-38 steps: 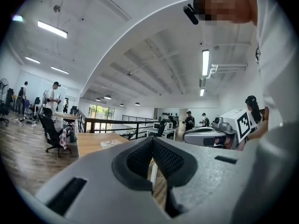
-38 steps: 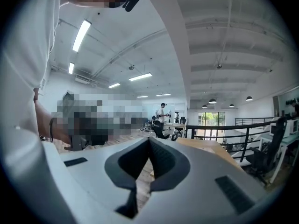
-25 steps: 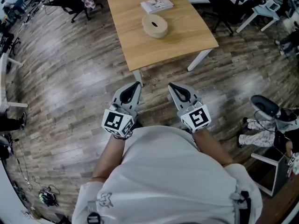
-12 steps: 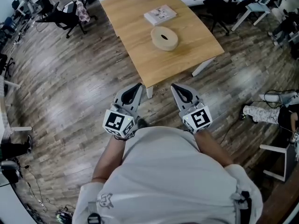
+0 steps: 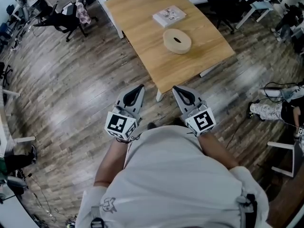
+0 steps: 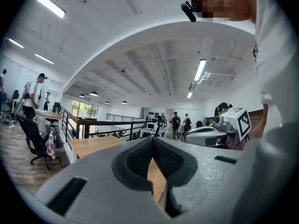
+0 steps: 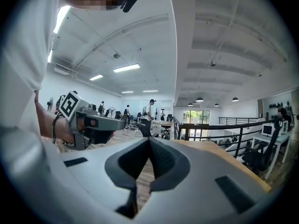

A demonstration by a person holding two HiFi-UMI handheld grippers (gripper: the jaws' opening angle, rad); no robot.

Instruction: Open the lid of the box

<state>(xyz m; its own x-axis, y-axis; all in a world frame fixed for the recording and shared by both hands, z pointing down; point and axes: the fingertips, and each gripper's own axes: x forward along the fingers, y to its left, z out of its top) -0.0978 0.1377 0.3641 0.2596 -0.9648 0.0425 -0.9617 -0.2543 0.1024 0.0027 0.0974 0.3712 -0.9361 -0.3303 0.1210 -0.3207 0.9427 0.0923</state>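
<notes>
Both tools are shut and empty. The left gripper (image 5: pixel 139 87) and right gripper (image 5: pixel 175 88) are held out side by side in front of the carrier's white shirt (image 5: pixel 175 175). Each pair of jaws is pressed together with nothing between the pads, and both point level toward the wooden table (image 5: pixel 142 27).

Over the last second the person has walked up to the table. Its near corner lay well ahead of the tips a moment ago and now sits just beyond and between them in the head view. The round tan box (image 5: pixel 177 41) has drawn closer with it. That box stands near the middle of the tabletop with its lid on and a dark slot in its top. A flat white printed packet (image 5: pixel 169 15) lies near it on the far side. The box is still well apart from both grippers.

This looks like an approach only. The opening has not begun, and the jaws will probably have to part before either can take the lid.

Only the head view shows the box and where it sits, but it sees the jaws merely from above. The left gripper view looks straight along its closed pads. It adds what the head view lacks: the tabletop as a low wooden band, the other gripper alongside, a black railing (image 6: pixel 93 124), an office chair (image 6: pixel 35 139) and bystanders (image 6: pixel 176 121) at far desks. The right gripper view mirrors it, with its own pads meeting, the left tool at its side and the table edge to the right. The box shows in neither gripper view.
</notes>
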